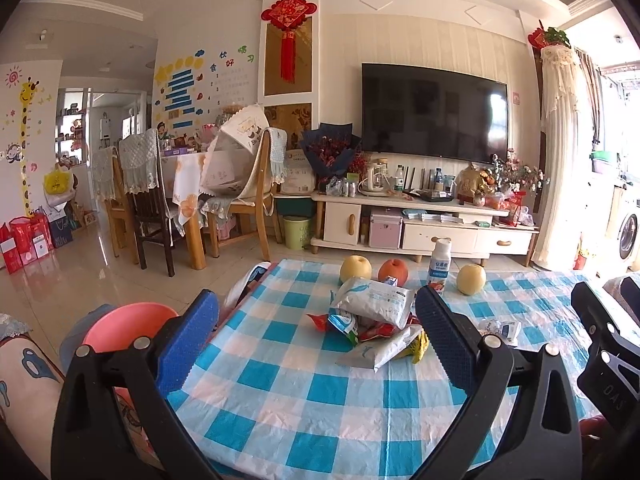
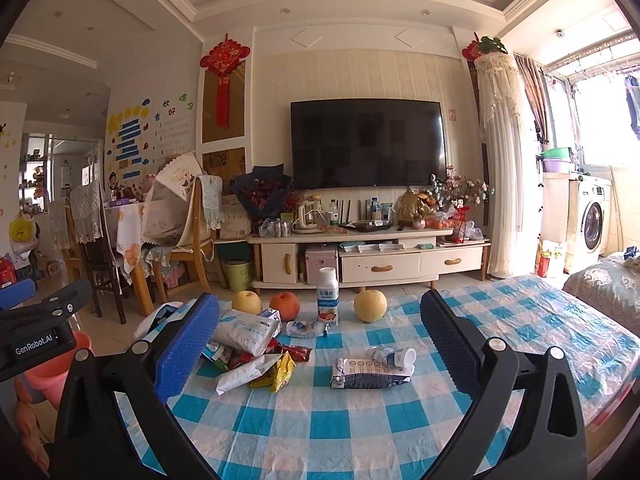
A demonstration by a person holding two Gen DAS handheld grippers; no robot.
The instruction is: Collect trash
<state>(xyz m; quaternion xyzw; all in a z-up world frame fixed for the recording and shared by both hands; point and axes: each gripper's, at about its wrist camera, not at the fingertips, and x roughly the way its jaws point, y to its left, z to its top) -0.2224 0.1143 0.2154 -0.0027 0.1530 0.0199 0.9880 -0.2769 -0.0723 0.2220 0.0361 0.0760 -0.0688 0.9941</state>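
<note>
A heap of snack wrappers and white pouches (image 1: 372,320) lies in the middle of the table's blue-and-white checked cloth (image 1: 304,400). My left gripper (image 1: 317,296) stands open just in front of the heap, holding nothing. In the right wrist view the same heap (image 2: 248,344) lies to the left. A flat blue-and-white pouch (image 2: 370,372) with a crushed small bottle (image 2: 394,356) on it lies between the fingers of my open, empty right gripper (image 2: 319,300). A crumpled wrapper (image 2: 306,328) lies further back. A pink bin (image 1: 128,328) stands on the floor off the table's left edge.
Two yellow pears (image 2: 247,302) (image 2: 370,306), a red apple (image 2: 285,306) and an upright yoghurt bottle (image 2: 328,296) line the table's far edge. A sofa (image 2: 600,292) borders the right side. Dining chairs (image 1: 248,184), a TV cabinet (image 1: 420,232) and a green bin (image 1: 298,232) stand beyond.
</note>
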